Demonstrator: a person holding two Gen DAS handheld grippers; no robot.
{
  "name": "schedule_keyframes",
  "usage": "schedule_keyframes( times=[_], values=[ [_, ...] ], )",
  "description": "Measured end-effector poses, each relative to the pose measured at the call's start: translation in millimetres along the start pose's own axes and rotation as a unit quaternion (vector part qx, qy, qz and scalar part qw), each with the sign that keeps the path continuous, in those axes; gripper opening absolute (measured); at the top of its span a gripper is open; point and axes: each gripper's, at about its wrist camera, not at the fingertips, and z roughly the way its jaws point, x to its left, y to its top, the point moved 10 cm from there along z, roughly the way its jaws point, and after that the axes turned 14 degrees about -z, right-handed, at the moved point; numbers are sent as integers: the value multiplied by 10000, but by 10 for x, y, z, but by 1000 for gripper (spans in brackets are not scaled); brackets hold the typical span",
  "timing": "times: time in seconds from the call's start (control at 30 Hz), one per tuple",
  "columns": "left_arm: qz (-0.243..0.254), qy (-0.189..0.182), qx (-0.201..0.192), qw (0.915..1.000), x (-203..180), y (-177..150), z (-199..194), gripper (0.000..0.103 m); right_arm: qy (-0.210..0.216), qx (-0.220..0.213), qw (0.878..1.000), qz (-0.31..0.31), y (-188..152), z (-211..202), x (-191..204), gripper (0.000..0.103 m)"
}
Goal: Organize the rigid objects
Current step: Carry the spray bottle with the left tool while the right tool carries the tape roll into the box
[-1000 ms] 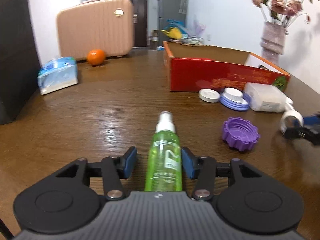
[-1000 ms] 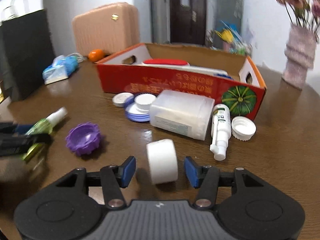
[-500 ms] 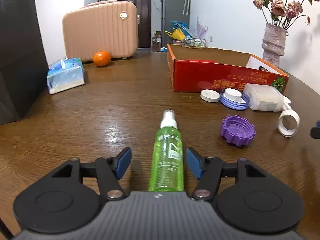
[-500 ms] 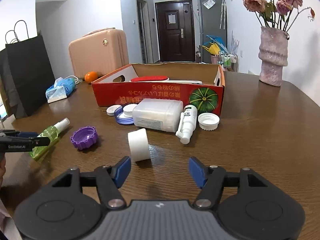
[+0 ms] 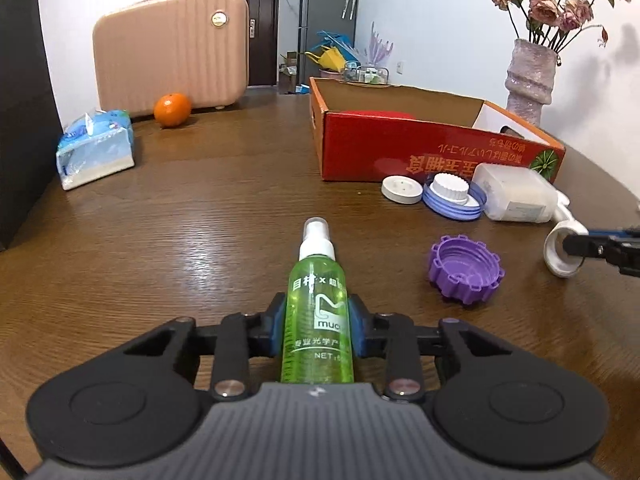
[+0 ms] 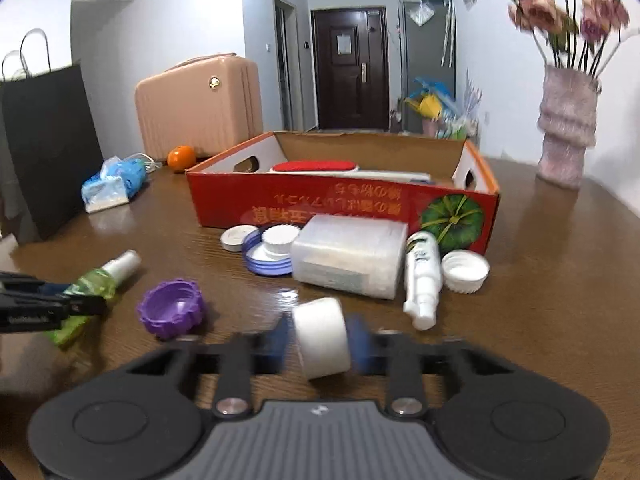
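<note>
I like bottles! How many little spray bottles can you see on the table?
2. The green spray bottle is gripped in the left gripper; the white spray bottle lies by the red box. Others may hide inside it.

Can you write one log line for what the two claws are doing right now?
left claw: shut on green plastic spray bottle | right claw: shut on white round cap | red cardboard box: open

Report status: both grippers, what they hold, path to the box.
Left gripper shut on green plastic spray bottle. Right gripper shut on white cylindrical cap. Red cardboard box ahead, translucent plastic container lying before it.
</note>
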Motion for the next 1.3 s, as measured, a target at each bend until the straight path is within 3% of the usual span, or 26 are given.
schedule_keyframes(
  times=[0.07,0.13,0.17,0.2,0.27,0.33,0.47,0.53,0.6,0.67,0.7,0.9,1.03,1.13,1.23,1.3],
  values=[
    [55,-107,21,9999,-44,-14,8,31,739,-14,9955,597,-11,-49,55,24],
    [169,-89,-27,9998,-88,-30,20,31,1556,94,9805,1198,-64,-62,115,24],
    [207,-87,-44,9997,-106,-38,23,31,1663,191,9772,1303,-105,-51,114,24],
    [203,-102,-49,9997,-121,-40,27,32,1574,228,9781,1346,-133,-43,80,26],
    [144,-121,-36,9998,-126,-44,23,33,1006,276,9864,1269,-192,-47,-55,32],
    [167,-133,-26,9998,-133,-53,11,40,542,186,9927,1066,-202,-132,-150,39],
    [249,-144,10,9996,-168,-73,26,53,446,-109,9963,722,-159,-291,-49,56],
    [294,-137,6,9995,-201,-81,42,53,395,-128,9983,406,-164,-261,43,60],
    [337,-14,-60,9994,-209,-69,51,31,287,-43,9994,197,-166,-167,111,60],
    [237,-62,26,9997,-217,-64,44,32,183,60,9998,65,-173,-40,168,55],
    [154,-70,72,9998,-215,-59,26,31,129,110,9999,7,-178,-3,181,42],
    [168,-294,-180,9993,-321,15,-200,31,193,5,9997,114,-211,-113,193,43],
    [324,-678,-400,9964,-579,316,-290,31,156,-275,9993,218,-75,-277,67,43],
    [610,-918,-646,9918,-853,740,-279,31,121,-545,9981,240,153,-367,-132,43],
    [887,-1057,-791,9873,-1170,1246,-127,31,-59,-762,9971,59,499,-345,-420,43],
    [937,-1111,-629,9874,-1368,1550,154,31,-113,-870,9961,62,763,-232,-661,43]
  ],
)
